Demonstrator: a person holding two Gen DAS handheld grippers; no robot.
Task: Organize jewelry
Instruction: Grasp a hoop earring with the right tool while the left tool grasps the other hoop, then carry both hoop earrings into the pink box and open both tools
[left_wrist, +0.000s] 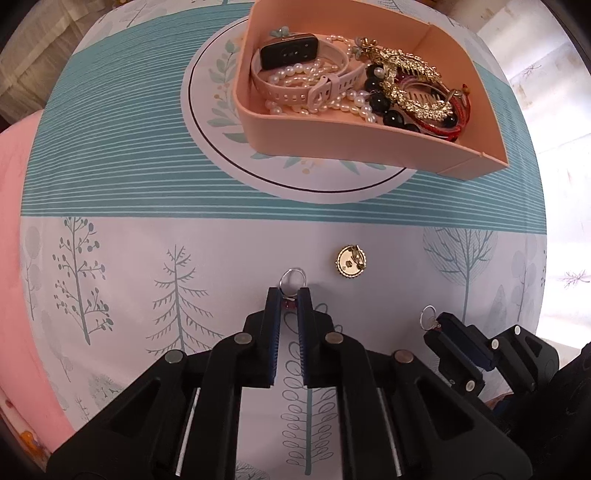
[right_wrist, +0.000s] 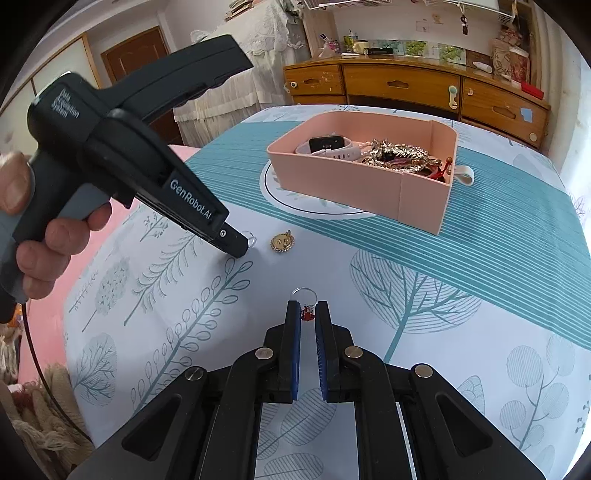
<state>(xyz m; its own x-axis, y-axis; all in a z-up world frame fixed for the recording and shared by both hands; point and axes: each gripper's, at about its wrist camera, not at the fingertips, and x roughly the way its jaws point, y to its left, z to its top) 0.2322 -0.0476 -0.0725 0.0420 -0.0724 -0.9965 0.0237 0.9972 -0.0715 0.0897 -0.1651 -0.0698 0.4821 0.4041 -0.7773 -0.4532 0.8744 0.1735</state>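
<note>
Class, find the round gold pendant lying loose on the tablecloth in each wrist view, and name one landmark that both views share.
Left wrist view: the gold pendant lies just right of centre, beyond the left hand-held gripper.
Right wrist view: the pendant lies left of centre, near the left hand-held gripper's tip.
Shared landmark: the pink tray of jewelry beyond it.

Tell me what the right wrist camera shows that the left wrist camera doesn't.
Only the right wrist view shows the hand gripping the left gripper's handle, the wooden dresser behind the table, and a white strap lying behind the pink tray. Only the left wrist view looks down into the tray, showing the pearl strands and black beads. Both show the tray, the watch, the gold pendant on the tablecloth, and each gripper closed on a small ring with a red stone: left gripper, right gripper.
</note>
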